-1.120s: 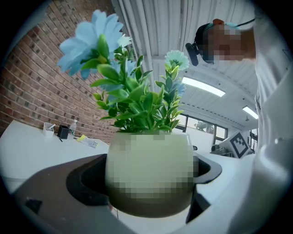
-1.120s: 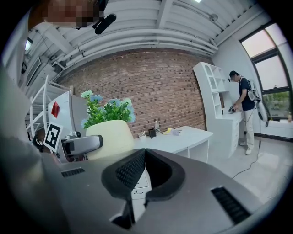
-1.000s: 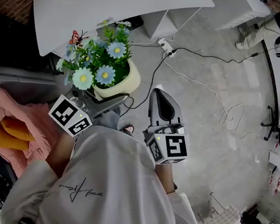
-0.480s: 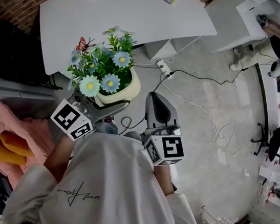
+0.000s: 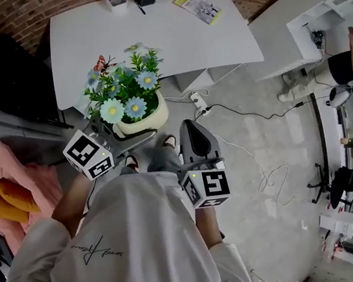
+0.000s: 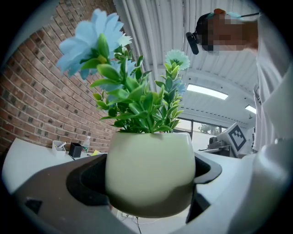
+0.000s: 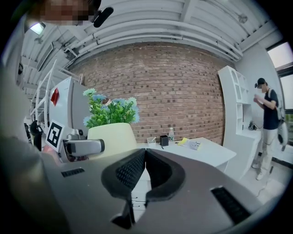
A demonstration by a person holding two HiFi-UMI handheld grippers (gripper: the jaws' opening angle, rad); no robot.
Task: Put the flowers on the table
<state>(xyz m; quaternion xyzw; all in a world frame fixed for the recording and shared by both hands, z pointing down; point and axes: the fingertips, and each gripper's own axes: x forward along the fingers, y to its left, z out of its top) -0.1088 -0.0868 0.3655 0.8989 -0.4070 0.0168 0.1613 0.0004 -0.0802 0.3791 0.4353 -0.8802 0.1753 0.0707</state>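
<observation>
My left gripper (image 5: 132, 135) has its jaws clamped on the round cream pot of blue artificial flowers (image 5: 157, 111), near the white bench (image 5: 178, 36). My right gripper (image 5: 192, 130) has its jaws pressed together with nothing between them.

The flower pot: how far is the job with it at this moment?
Done: the left gripper holds the cream flower pot clamped between its jaws, off the ground. In hand: the pot hangs in the air near the white table, not on it. Left: bring it over the tabletop, set it down, open the jaws. The right gripper is shut and empty.
</observation>
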